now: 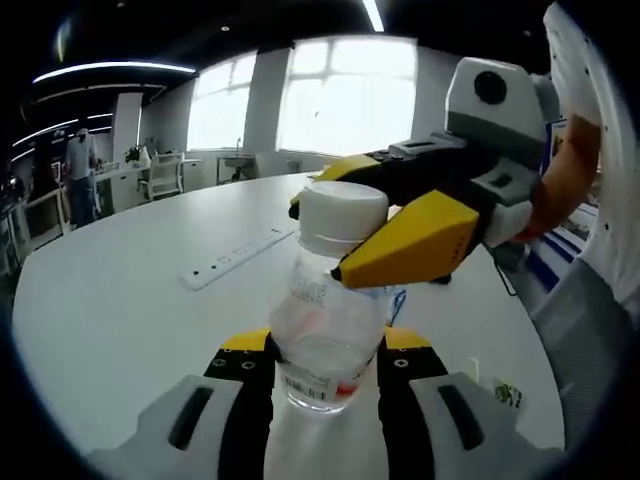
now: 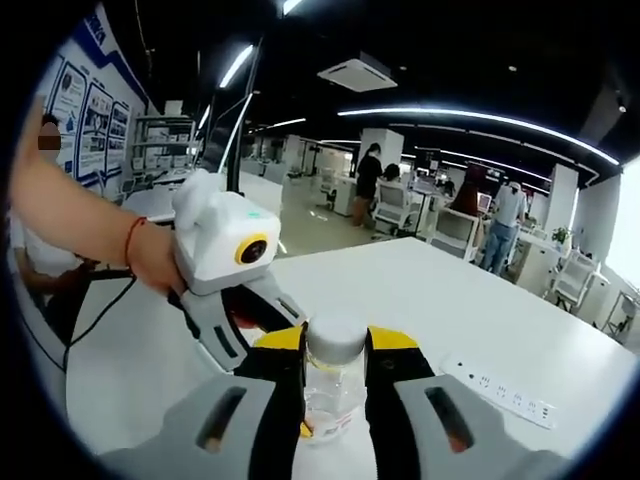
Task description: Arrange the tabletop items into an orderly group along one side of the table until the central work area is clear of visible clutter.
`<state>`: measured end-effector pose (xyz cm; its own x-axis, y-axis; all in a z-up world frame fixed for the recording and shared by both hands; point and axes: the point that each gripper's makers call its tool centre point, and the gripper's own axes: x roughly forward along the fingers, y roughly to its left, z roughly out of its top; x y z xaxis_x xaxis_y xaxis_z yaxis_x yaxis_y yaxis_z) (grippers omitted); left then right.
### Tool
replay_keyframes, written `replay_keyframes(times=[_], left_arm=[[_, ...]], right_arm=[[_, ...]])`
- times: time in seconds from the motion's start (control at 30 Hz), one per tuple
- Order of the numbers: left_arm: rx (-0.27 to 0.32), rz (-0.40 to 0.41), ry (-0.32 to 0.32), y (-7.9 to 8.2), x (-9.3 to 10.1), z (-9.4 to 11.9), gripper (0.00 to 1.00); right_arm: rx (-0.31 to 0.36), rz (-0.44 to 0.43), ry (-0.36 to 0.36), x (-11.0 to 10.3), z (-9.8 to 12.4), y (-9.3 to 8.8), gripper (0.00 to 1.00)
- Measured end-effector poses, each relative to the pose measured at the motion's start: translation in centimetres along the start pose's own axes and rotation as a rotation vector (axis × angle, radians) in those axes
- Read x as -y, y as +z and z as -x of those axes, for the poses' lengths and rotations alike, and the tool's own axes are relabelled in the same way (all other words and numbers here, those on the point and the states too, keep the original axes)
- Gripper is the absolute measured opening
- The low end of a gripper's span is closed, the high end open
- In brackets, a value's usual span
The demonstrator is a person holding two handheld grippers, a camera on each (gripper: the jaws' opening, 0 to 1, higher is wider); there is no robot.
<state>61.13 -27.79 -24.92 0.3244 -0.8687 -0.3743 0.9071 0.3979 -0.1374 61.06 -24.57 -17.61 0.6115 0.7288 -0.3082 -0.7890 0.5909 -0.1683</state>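
The left gripper [image 1: 325, 365] clamps the body of the clear bottle [image 1: 325, 330] between its jaws, while the right gripper [image 2: 335, 365] closes on the white cap [image 2: 335, 340] above. Judged step: tightening the cap. Keep the lower grip firm and the bottle upright. Beyond the jaws, a power strip [image 1: 235, 258] lies on the white table [image 1: 110, 320].

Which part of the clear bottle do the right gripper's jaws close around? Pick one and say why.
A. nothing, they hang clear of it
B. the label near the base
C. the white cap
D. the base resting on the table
C. In the left gripper view the right gripper has its yellow jaws on either side of the white cap of the bottle, while the left gripper clamps the lower body.
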Motion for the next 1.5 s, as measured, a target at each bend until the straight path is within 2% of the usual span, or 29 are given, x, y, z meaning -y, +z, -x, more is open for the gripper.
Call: replay_keyframes(times=[0.93,1.5], left_arm=[[-0.012,-0.006,0.004,-0.48,0.04,0.27,0.40],[-0.017,-0.001,0.014,-0.45,-0.01,0.10,0.42]], right_arm=[[-0.028,0.024,0.017,-0.53,0.00,-0.43,0.21],[-0.043,0.010,-0.006,-0.18,0.31,-0.70,0.21]])
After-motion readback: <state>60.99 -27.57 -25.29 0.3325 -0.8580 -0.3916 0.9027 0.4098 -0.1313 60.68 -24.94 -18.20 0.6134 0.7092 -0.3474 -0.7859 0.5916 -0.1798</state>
